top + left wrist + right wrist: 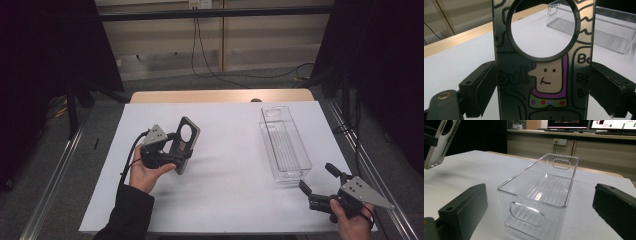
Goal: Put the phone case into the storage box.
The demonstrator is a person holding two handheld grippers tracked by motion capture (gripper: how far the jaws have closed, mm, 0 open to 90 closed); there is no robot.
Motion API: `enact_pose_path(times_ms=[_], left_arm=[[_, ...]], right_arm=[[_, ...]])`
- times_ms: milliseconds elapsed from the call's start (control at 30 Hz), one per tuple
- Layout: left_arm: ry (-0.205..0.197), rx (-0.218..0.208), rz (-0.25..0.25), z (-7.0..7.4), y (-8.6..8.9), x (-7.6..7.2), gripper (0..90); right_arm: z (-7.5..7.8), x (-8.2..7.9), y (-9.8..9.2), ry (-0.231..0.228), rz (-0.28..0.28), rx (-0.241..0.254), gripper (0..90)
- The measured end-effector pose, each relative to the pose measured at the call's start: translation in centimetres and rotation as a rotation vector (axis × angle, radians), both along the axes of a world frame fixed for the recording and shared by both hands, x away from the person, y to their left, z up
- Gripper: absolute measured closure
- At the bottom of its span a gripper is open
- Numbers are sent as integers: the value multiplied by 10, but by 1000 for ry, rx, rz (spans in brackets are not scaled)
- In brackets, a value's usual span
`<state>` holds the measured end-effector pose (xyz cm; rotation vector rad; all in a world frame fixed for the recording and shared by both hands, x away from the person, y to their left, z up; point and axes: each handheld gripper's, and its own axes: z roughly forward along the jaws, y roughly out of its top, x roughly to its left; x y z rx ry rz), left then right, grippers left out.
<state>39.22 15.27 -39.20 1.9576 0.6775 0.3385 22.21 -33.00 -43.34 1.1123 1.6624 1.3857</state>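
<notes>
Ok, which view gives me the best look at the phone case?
The left gripper view: the phone case sits close up between the jaws, its cartoon print and round camera ring sharp. The high view shows it small and tilted in the left gripper. The right gripper view catches an edge at top left.

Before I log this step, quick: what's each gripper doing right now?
Left gripper: closed on the phone case, held off the table.
Right gripper: open, holding nothing, jaws facing the clear bin.

one phone case (184,142), one clear plastic bin (284,142), two grippers, one table (225,175)
</notes>
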Motion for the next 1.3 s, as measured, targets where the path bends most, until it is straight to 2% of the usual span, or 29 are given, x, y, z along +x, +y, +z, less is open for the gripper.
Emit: enact_pose_path(times_ms=[100, 233, 467, 567, 633, 733, 767, 867, 933, 1167, 1233, 1300], left_arm=[[0, -11, -5, -1, -1, -2, 126], [-6, -62, -25, 1, 0, -5, 126], [-16, -85, -51, 5, 4, -19, 126], [-10, -136, -77, 6, 3, -24, 126], [-12, -147, -89, 7, 3, -28, 125], [-18, -162, -105, 9, 3, -34, 125], [-13, -181, -121, 9, 3, -36, 125], [-5, -177, -139, 9, 1, -43, 125], [12, -198, -152, 7, -2, -45, 125], [27, -215, -208, 5, -12, -53, 125], [29, -212, -222, 5, -15, -55, 125], [39, -211, -247, 5, -19, -57, 125]], right_arm=[[0, 0, 0, -2, 2, 3, 0], [1, 0, -1, -11, 3, 3, 0], [1, -1, -1, -10, 16, 17, 0], [2, -1, 0, -10, 47, 37, 0], [2, -1, 1, -1, 62, 34, 0], [2, -1, 2, 10, 68, 62, 0], [3, -1, 2, 10, 67, 60, 0], [4, -2, 4, 9, 82, 67, 0], [5, -2, 5, 11, 97, 74, 0], [10, -1, 16, 27, 145, 68, 0], [12, -1, 20, 51, 161, 37, 0], [13, -1, 24, 67, 172, 52, 0]])
